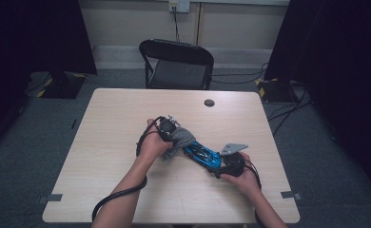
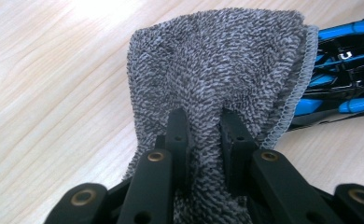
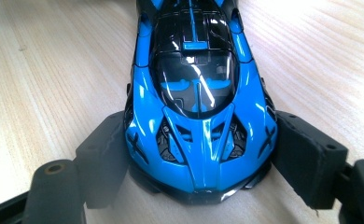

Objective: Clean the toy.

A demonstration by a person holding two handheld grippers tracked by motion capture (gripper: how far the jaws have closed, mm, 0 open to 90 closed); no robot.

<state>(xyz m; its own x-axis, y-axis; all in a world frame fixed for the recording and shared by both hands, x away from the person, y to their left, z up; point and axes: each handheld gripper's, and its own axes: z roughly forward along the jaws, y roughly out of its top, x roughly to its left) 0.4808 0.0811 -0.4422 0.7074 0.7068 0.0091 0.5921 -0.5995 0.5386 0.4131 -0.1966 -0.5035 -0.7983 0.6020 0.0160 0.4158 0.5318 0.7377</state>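
A blue and black toy car (image 1: 202, 154) lies on the wooden table (image 1: 126, 109). My right gripper (image 3: 201, 158) is shut on the toy car (image 3: 196, 93), its pads (image 3: 306, 154) pressed against the sides of one end. My left gripper (image 2: 203, 128) is shut on a grey terry cloth (image 2: 217, 65), bunched between its fingertips (image 2: 178, 126). The cloth (image 1: 181, 137) drapes over the far end of the car, and the blue car (image 2: 343, 60) shows just beyond the cloth's stitched edge. My left gripper (image 1: 167, 126) sits left of the car, my right gripper (image 1: 224, 164) at its near right end.
A small dark round disc (image 1: 209, 102) sits in the table near its far edge. A black folding chair (image 1: 176, 64) stands behind the table. Cables trail from both grippers toward the table's near edge.
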